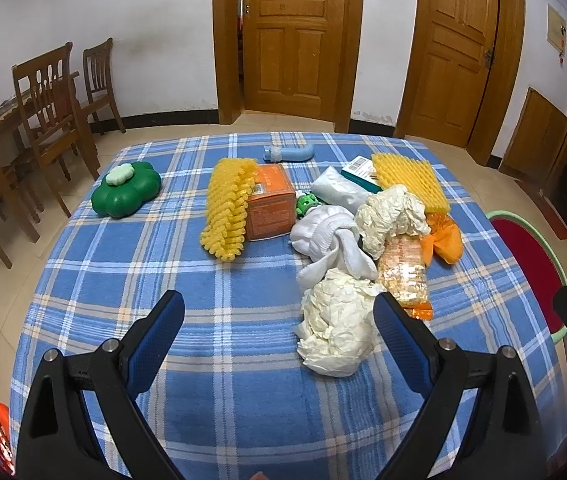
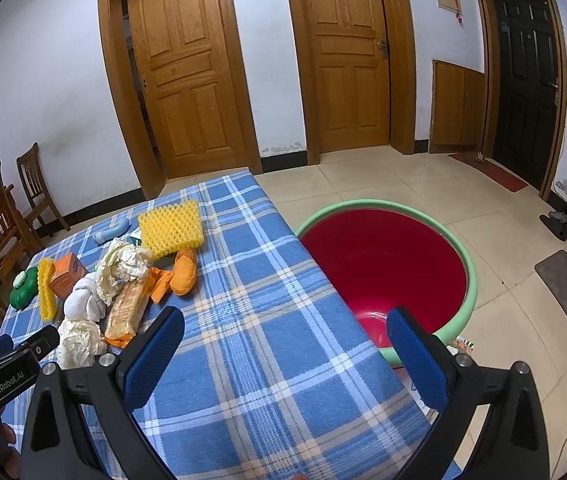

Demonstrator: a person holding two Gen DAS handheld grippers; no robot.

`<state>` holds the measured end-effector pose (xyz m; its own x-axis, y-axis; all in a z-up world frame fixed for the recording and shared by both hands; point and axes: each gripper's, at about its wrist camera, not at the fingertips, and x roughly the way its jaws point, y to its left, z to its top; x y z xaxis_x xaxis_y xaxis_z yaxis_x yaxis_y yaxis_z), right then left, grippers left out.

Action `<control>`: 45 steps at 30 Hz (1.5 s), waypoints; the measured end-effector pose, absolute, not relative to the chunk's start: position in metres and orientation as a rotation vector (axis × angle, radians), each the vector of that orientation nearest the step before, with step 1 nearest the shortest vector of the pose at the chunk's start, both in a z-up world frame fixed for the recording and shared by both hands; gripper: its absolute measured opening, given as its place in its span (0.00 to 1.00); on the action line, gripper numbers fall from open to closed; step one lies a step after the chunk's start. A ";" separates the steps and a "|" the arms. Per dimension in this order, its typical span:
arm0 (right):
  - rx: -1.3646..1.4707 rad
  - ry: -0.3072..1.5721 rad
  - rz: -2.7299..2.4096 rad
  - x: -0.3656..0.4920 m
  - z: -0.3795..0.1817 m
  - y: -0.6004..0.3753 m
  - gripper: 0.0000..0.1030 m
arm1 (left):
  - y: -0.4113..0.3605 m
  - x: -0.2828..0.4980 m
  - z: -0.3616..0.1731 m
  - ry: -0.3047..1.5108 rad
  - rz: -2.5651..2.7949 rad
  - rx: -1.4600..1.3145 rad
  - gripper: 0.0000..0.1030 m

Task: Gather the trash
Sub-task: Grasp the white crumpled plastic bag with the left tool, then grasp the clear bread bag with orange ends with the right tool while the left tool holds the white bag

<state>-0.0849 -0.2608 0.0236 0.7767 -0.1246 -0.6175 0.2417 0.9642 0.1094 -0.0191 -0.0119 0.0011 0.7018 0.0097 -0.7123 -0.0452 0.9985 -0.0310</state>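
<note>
So on the blue plaid table [image 1: 211,360], far left there's a green flower-shaped thing [image 1: 125,194] sitting off by itself. Moving right you get a yellow bumpy roll [image 1: 227,208] leaning against an orange box [image 1: 271,204], with a blue tube [image 1: 289,154] behind them near the far edge. Then the main pile: a white cloth [image 1: 331,240], a paper wad [image 1: 393,218] on top, a cracker pack [image 1: 403,276], an orange pouch [image 1: 445,242] and a yellow foam pad [image 1: 409,178] at the back. A second paper wad [image 1: 337,328] is the closest bit of trash, lying just inside the left gripper's [image 1: 279,320] right finger. That gripper's jaws are wide open, holding nothing. The right gripper [image 2: 285,334] is also spread wide and empty, hanging over the table's right edge, with the red tub [image 2: 387,264] on the floor just past it.
</note>
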 end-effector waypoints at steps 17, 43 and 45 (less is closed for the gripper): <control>0.242 0.666 -0.218 -0.085 0.018 -0.281 1.00 | -0.030 -0.004 -0.014 0.870 -0.062 -0.043 0.72; 0.194 0.754 0.001 -0.044 0.023 -0.212 1.00 | -0.004 -0.013 0.024 0.793 -0.179 -0.109 0.38; 0.190 0.778 0.025 -0.037 0.020 -0.200 1.00 | 0.007 -0.011 0.026 0.785 -0.155 -0.116 0.38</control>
<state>-0.0369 -0.1996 0.0202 0.7128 0.0923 -0.6953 0.0476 0.9827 0.1793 -0.0115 0.0068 0.0261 0.6968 -0.1819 -0.6938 0.0957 0.9822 -0.1615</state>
